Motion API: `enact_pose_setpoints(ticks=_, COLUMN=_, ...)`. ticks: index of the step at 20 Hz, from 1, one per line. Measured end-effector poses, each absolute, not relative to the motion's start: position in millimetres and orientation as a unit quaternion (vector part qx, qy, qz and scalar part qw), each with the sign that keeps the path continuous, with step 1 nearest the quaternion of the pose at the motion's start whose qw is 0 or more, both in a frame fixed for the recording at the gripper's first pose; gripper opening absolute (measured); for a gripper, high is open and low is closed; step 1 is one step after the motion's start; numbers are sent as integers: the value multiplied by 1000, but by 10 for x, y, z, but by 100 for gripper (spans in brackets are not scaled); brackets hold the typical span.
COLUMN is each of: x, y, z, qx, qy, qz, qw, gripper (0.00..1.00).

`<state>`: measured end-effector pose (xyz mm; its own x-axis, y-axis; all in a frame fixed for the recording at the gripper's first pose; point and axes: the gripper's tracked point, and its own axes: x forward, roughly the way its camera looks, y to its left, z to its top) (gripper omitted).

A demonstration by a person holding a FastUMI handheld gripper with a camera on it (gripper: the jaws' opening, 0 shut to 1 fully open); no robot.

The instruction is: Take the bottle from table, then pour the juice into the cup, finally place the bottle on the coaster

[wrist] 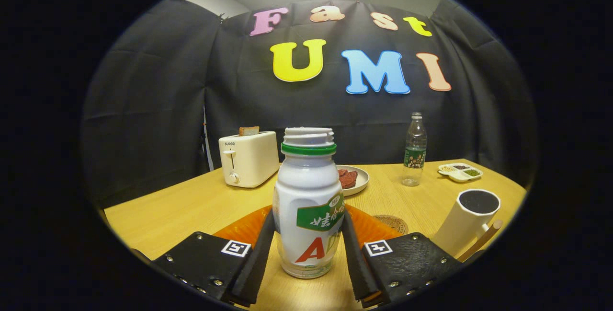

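A white juice bottle (306,191) with a green neck ring and no cap stands upright between my fingers. My gripper (308,222) is shut on it, with one finger pressed against each side of its lower body. Its clear base sits low against the wooden table (191,205). A white cup (471,220) with a dark inside and a wooden handle stands beyond my right finger. A round brown coaster (391,224) lies flat between the bottle and the cup, just ahead of the right finger.
An orange mat (242,229) lies behind the bottle. At the back stand a white toaster (248,158) with a slice of bread, a plate (359,179) of red slices, a clear water bottle (414,150) and a small divided dish (459,172).
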<state>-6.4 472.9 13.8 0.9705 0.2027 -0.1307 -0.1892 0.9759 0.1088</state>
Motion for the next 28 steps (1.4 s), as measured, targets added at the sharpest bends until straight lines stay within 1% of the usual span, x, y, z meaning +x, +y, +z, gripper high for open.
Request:
enact_pose_setpoints(ticks=10, x=-140, y=4410, z=449, qx=263, qy=42, qz=91, qw=960, gripper=71)
enact_pose_setpoints(ticks=18, x=-17, y=4116, z=633, qx=422, qy=16, qz=89, qw=902, gripper=71)
enact_pose_setpoints(ticks=28, x=84, y=3907, z=606, qx=563, qy=16, qz=83, qw=822, gripper=70)
